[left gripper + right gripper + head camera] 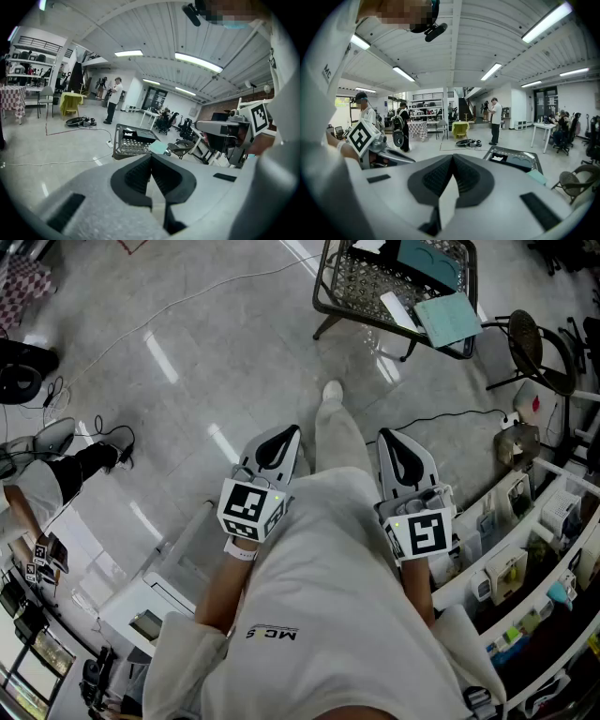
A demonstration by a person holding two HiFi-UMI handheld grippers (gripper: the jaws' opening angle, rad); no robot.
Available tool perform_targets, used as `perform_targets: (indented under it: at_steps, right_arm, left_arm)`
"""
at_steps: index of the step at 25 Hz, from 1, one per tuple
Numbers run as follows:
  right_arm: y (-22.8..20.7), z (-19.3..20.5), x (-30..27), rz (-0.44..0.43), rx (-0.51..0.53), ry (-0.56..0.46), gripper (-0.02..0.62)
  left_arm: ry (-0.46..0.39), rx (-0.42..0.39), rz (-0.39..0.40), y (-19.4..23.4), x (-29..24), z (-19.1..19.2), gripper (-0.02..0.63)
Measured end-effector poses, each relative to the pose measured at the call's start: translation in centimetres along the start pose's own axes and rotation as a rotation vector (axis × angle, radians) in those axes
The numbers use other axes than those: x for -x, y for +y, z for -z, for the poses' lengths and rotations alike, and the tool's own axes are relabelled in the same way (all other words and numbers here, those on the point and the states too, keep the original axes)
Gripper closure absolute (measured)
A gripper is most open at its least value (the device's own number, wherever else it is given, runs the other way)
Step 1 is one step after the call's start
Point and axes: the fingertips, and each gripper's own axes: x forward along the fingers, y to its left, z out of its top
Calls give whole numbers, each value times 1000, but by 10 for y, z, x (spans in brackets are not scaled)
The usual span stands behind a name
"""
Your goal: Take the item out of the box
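Two grippers are held close to the person's body, side by side and a little apart, both aimed forward and slightly down. The left gripper (284,433) has its jaws pressed together with nothing between them, and the right gripper (391,435) is closed and empty in the same way. The wire box (361,279) stands on legs on the floor ahead, well apart from both grippers. A dark teal case (427,261), a white item (397,307) and a pale green sheet (448,318) lie in it.

Only the head view shows the person's shoe (332,390) and the shelves (487,563) on the right. Only the gripper views show the ceiling lights (497,70) and a standing person (114,101) far across the room. The left gripper view also catches the right gripper's marker cube (258,118).
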Motion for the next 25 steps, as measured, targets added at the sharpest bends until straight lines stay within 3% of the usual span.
perform_targets:
  at_steps: [3,7,11,19,23,25]
  right_arm:
    - [7,4,33,13,-7,16,580]
    - [-8,9,60,40,1,25,580]
    - [-28,1,77,60,3,-8,580]
    - [-113,7,113,85,-56,-100,580]
    - [-148,15,126,80,-79,-133,580]
    - [-166,27,134,81,-94,-138,580]
  left_arm:
    - [-3,-1,-4,-22,32,6,581]
    - [-39,-68,16,-51,39,-8,581]
    - [-100,-157,-45,-67,27,-31,581]
    - [-131,-166,1,-139,-48,-65,581]
    - [-159,-95,21,-162,-80,-69,581]
    - [-165,-105,6,-172,-92,-69,581]
